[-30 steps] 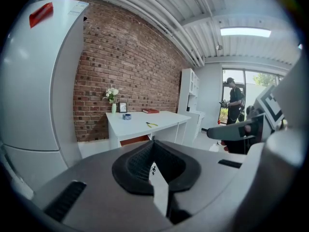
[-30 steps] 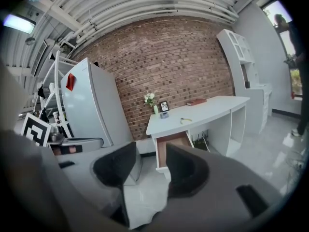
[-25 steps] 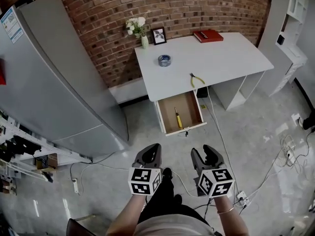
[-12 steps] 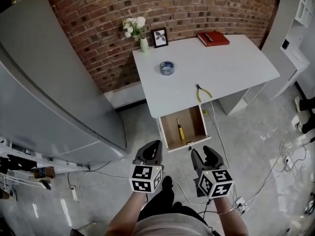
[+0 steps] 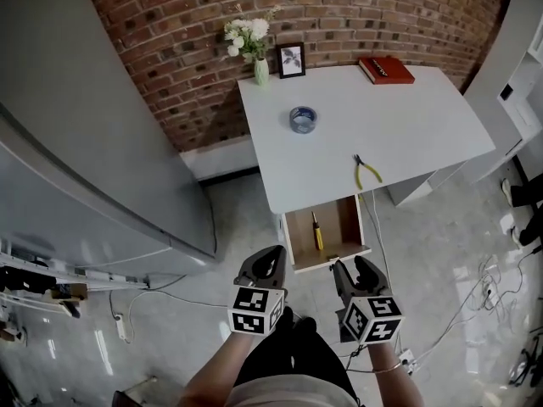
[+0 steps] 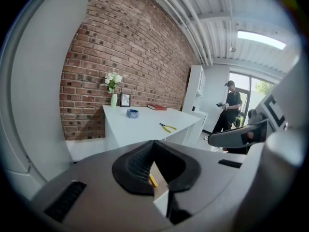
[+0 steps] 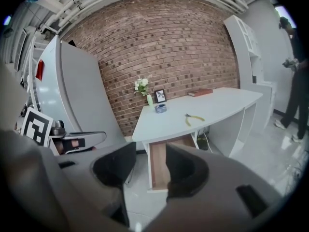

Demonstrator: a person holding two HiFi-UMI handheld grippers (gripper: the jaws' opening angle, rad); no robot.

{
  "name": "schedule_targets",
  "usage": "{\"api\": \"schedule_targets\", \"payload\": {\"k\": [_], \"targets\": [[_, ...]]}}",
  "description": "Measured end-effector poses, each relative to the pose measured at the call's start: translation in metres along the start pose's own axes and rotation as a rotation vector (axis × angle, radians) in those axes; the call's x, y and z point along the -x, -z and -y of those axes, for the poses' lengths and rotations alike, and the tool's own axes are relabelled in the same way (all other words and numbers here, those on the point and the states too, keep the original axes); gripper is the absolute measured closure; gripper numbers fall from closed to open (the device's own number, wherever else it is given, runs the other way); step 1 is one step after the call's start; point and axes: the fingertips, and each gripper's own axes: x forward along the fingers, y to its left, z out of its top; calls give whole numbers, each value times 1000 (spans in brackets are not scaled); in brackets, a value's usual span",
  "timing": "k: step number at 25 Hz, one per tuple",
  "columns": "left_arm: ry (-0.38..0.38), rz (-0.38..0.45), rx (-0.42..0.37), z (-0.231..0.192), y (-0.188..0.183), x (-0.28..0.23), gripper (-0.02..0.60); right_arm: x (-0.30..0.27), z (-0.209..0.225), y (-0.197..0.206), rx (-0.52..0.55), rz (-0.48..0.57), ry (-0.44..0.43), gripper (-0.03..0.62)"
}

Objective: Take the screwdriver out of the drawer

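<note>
While the screwdriver (image 5: 317, 231) lies in the open drawer (image 5: 344, 227), both grippers hang near its front. The left gripper (image 5: 270, 255) has its fingers together. The right gripper (image 5: 352, 266) has them apart, so I think it should go down slowly over the yellow handle.

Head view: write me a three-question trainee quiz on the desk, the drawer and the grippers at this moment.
1. True or false: the screwdriver lies on top of the desk.
2. Which tool lies on the desk? A hammer; B pliers; C wrench.
3. Fill in: the jaws of the right gripper stand ____.
Key: 1 false, it lies in the open drawer. 2 B. 3 apart, with nothing between them.
</note>
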Motion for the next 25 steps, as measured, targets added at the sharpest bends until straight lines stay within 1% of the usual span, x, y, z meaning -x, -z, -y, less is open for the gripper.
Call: {"api": "schedule_targets", "payload": {"k": [9,12,17,21,25], "targets": [[-41,-30,43,-13,23,-9,588,-36,12,20,22,-78,-20,414],[-56,-38,75,-18,28,-15,588,-53,18,27,26,-106,-30,414],[-79,-56,110,-23,47,-28,588,-84,27,48,35,-155,-40,415],[-93,-66,129,-23,62,-38,588,-103,34,63,64,-194,-50,415],[-117,-75,140,-32,77,-47,588,-125,43,76,80,-225,-55,414]]}}
